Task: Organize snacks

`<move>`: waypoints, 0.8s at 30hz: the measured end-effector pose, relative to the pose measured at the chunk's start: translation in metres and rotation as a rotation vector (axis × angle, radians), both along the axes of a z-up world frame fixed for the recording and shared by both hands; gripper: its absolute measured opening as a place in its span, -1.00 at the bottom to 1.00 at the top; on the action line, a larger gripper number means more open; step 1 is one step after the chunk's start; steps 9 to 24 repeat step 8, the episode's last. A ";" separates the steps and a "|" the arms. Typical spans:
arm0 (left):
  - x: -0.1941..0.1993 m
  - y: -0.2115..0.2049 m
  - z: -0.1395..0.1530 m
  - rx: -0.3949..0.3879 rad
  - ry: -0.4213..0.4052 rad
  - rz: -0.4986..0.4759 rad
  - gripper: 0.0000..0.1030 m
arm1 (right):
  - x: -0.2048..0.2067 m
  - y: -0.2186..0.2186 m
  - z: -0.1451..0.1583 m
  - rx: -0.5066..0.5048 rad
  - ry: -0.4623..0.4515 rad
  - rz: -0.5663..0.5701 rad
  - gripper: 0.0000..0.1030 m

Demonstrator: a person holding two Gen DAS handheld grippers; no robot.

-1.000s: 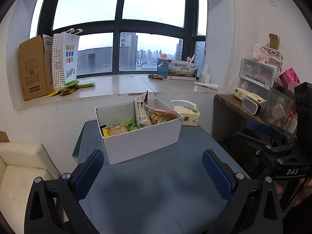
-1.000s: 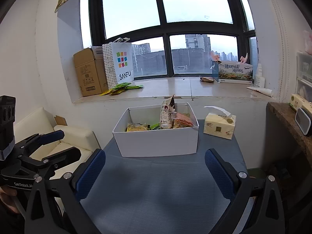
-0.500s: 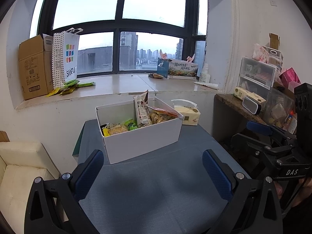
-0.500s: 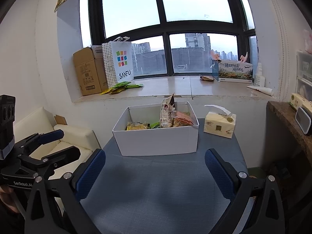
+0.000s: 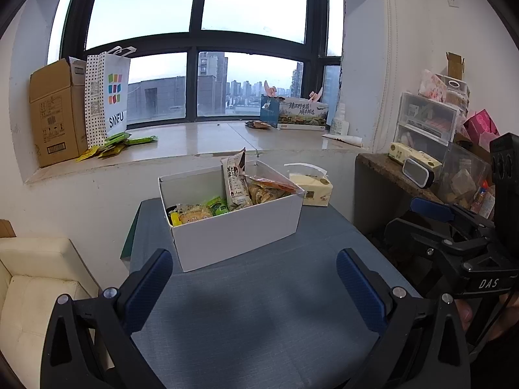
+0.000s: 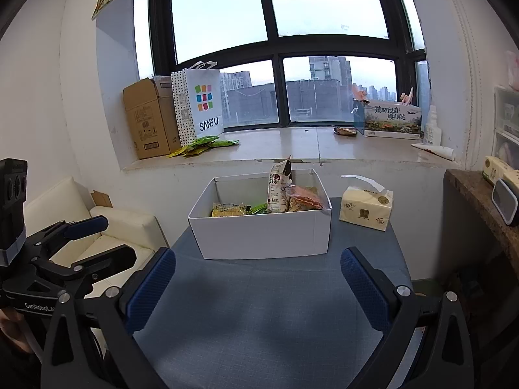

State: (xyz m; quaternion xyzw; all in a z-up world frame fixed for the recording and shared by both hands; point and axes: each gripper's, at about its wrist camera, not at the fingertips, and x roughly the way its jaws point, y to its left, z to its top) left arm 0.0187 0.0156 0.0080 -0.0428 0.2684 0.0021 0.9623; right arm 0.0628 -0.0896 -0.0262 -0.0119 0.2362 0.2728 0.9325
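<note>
Both hand-held grippers gape, empty, before the snack box (image 5: 233, 233).

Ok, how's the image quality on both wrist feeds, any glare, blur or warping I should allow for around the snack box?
Left wrist view: bright window blows out the sky, the white box and its snacks stay sharp, fisheye bends the window frame and wall edges. Right wrist view: same backlight, soft shadow on the blue table under the right hand-held gripper, no motion blur, dark vignette in the corners.
</note>
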 end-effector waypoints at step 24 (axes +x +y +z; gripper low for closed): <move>0.000 0.001 -0.001 -0.024 0.000 -0.019 1.00 | 0.000 0.001 0.000 -0.005 -0.001 0.001 1.00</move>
